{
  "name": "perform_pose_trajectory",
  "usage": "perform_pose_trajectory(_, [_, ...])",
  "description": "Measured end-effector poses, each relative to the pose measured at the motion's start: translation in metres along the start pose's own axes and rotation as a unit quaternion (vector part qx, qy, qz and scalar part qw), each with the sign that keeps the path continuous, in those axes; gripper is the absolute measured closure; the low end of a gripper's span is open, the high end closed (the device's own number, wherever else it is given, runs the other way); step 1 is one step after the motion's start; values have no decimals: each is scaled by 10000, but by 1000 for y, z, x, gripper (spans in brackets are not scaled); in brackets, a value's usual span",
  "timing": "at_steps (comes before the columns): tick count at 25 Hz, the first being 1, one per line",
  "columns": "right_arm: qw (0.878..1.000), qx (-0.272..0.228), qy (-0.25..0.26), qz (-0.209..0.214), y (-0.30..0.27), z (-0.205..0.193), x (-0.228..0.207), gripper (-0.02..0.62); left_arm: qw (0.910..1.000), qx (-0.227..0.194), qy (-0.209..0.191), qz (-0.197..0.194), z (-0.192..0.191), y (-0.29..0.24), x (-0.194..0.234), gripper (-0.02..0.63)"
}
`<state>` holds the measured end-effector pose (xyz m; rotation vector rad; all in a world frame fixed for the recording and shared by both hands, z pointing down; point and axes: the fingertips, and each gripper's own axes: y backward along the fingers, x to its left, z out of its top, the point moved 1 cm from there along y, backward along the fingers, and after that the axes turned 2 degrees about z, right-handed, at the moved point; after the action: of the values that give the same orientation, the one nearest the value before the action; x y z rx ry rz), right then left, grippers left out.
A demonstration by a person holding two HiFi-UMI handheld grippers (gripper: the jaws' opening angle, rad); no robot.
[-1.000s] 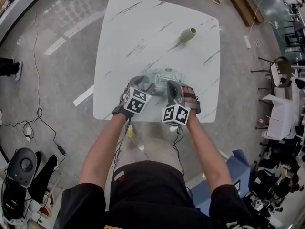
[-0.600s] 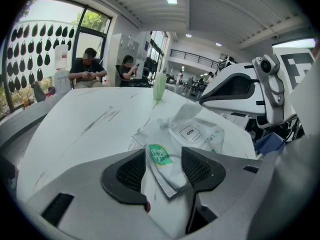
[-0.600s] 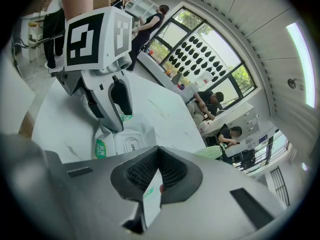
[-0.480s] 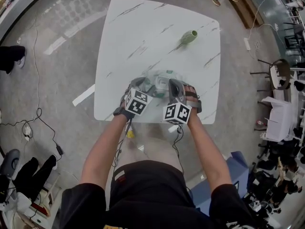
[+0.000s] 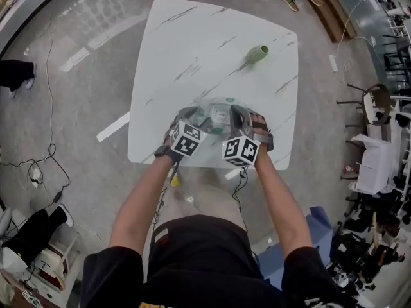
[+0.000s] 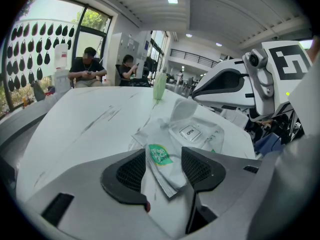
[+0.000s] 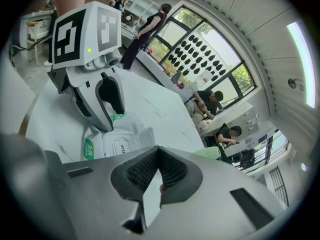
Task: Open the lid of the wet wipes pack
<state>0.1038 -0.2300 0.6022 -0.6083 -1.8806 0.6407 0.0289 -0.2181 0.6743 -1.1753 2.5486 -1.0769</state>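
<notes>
Your left gripper view shows what the head view hides: the left gripper [image 6: 164, 156] is clamped on the crimped end of the wet wipes pack [image 6: 165, 134], with the OPEN tab [image 6: 190, 132] just beyond. Seen from above, both your hands slope down side by side over the pack, midway along the table's [image 5: 192, 56] near edge. The right gripper's [image 7: 159, 166] jaws are pressed together, and open tabletop runs to a green bottle [image 5: 257, 54] lying near the far right corner.
</notes>
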Motion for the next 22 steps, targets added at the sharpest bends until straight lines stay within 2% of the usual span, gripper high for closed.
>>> perform_pose_trajectory(22, [10000,-40,-47,58,-23,-5,-17,595,10000,-26,-1,23,-1,-1,-1,365])
